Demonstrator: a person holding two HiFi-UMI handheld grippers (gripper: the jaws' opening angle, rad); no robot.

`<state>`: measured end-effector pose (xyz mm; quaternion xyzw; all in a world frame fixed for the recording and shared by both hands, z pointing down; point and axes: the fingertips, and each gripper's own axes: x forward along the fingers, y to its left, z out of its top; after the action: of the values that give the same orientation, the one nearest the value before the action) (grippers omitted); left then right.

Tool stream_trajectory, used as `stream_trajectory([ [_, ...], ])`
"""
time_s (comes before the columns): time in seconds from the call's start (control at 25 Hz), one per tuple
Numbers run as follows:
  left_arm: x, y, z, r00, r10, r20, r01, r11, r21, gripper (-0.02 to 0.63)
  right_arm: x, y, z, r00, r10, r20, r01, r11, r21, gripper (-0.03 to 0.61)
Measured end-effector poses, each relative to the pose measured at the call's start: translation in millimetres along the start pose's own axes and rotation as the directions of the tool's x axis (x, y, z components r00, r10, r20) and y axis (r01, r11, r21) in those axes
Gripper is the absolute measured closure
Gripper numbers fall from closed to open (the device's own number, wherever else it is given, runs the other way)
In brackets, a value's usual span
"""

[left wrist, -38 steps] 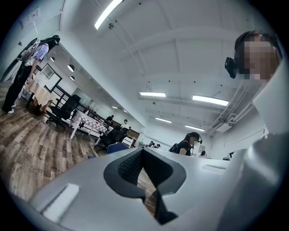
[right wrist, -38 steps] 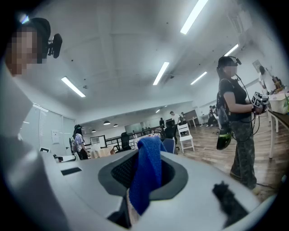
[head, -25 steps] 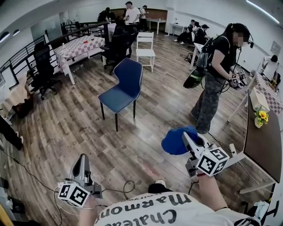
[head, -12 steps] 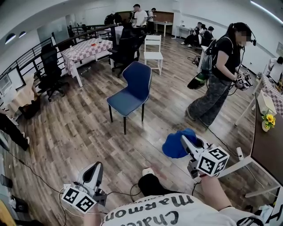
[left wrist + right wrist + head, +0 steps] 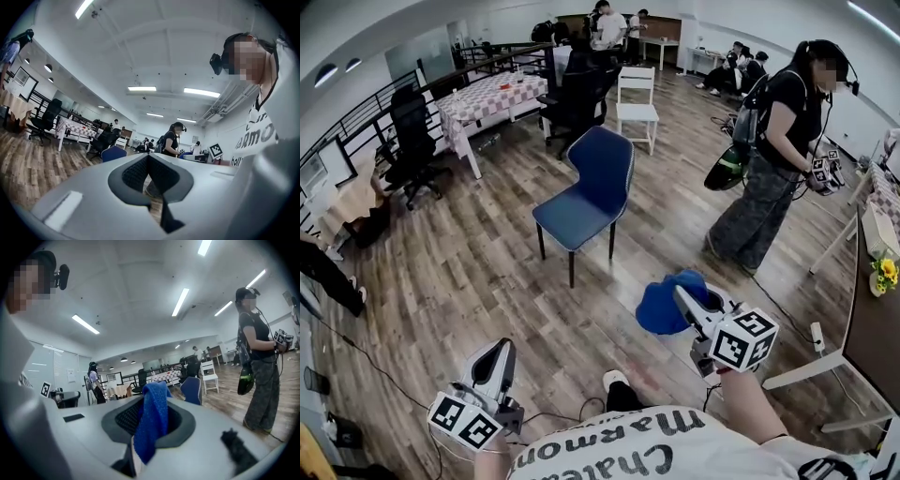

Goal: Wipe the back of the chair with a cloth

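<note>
Nearest, at 7 o'clock in the head view, the left claw [image 5: 499,354] hangs low over the wooden plank floor [image 5: 459,272]. Its jaws are pressed together with nothing between them. A thin dark cable [image 5: 555,409] loops on the boards beside it. At 5 o'clock the right claw [image 5: 682,296] is clamped on a blue cloth [image 5: 660,306], which bunches in front of its jaws. In the right gripper view the cloth [image 5: 152,423] hangs folded between the pads.

The blue chair [image 5: 586,192] stands alone on the floor at 12 o'clock, well apart from both claws. Its back [image 5: 607,159] is turned toward 1 o'clock and nothing touches it.

At 2 o'clock a standing person [image 5: 773,155] in dark clothes holds another marker cube. At 3 o'clock the edge of a dark worktop [image 5: 872,328] carries yellow flowers [image 5: 887,270].

Farther off, a white chair [image 5: 636,98] sits behind the blue one. A checked worktop [image 5: 502,94] stands at 11 o'clock with black office chairs [image 5: 412,141] around it. A dark railing [image 5: 347,117] runs along the 10 o'clock side, and strip lights [image 5: 180,301] cross the white ceiling.
</note>
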<state>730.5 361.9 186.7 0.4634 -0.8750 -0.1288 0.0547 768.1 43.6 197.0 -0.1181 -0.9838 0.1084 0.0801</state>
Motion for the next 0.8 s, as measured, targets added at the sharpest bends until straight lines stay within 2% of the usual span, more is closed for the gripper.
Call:
stream_trajectory([
  [0.2, 48.8, 24.7, 4.6, 1.0, -0.011, -0.005, 0.011, 1.0, 0.0, 0.609, 55.3, -33.0, 12.0, 1.0, 0.013, 0.0, -0.013, 1.0, 0.016, 0.506],
  [0.44, 109.0, 67.4, 11.7, 1.0, 0.017, 0.018, -0.017, 0.999, -0.028, 0.611, 118.2, -70.9, 34.0, 1.0, 0.026, 0.005, -0.025, 0.999, -0.024, 0.506],
  [0.6, 145.7, 89.4, 11.8, 1.0, 0.018, 0.017, -0.018, 0.999, -0.028, 0.609, 159.0, -93.1, 47.9, 0.999, 0.049, 0.016, -0.049, 0.998, -0.03, 0.506],
  [0.8, 181.1, 111.4, 17.9, 0.998, 0.02, 0.052, -0.019, 1.0, -0.023, 0.609, 202.6, -110.4, 57.0, 0.997, 0.082, 0.003, -0.081, 0.995, -0.058, 0.506],
])
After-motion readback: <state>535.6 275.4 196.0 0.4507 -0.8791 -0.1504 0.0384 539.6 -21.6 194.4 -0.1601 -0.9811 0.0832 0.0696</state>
